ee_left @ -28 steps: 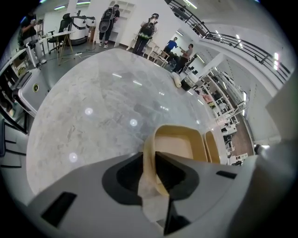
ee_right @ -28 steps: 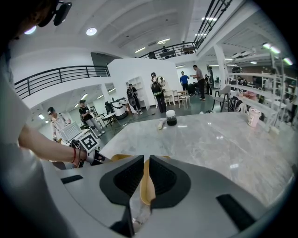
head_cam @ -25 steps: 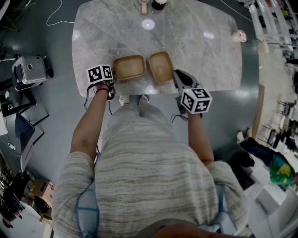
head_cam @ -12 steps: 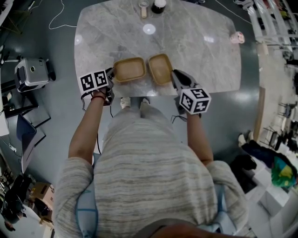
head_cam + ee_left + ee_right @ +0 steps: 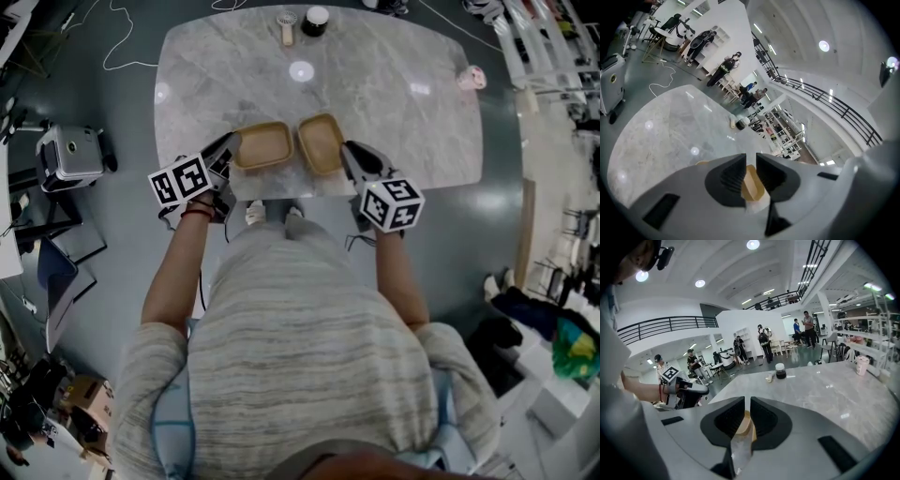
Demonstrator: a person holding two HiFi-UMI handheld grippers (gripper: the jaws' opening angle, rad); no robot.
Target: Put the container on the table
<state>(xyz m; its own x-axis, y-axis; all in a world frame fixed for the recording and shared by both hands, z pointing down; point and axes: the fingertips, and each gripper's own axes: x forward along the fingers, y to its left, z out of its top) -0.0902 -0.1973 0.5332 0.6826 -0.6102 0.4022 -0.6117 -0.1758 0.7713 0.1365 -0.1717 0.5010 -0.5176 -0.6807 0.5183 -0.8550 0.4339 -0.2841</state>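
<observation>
Left gripper [image 5: 750, 161]: jaws nearly together, pinching the thin tan rim of the left container [image 5: 262, 147], with the rim wedged between the ribbed pads. Right gripper [image 5: 747, 404]: same story, jaws drawn close and clamped on the rim of the right container [image 5: 322, 143].

In the head view I saw both containers side by side at the near edge of the table [image 5: 394, 94], almost touching each other. Both were shallow, tan and open side up. The left one sat roughly square to the table edge and the right one was turned slightly. I gripped the left container at its outer left end and the right container at its outer right end. I couldn't tell whether they rested flat on the table or hung just above it.

Further out, a dark jar [image 5: 317, 19] and a pale bottle [image 5: 287, 26] stood together at the far edge of the table. A pink cup [image 5: 469, 78] sat at its far right corner, well apart from the containers. On the grey floor [image 5: 122, 94] left of the table stood a grey machine [image 5: 70, 155].
</observation>
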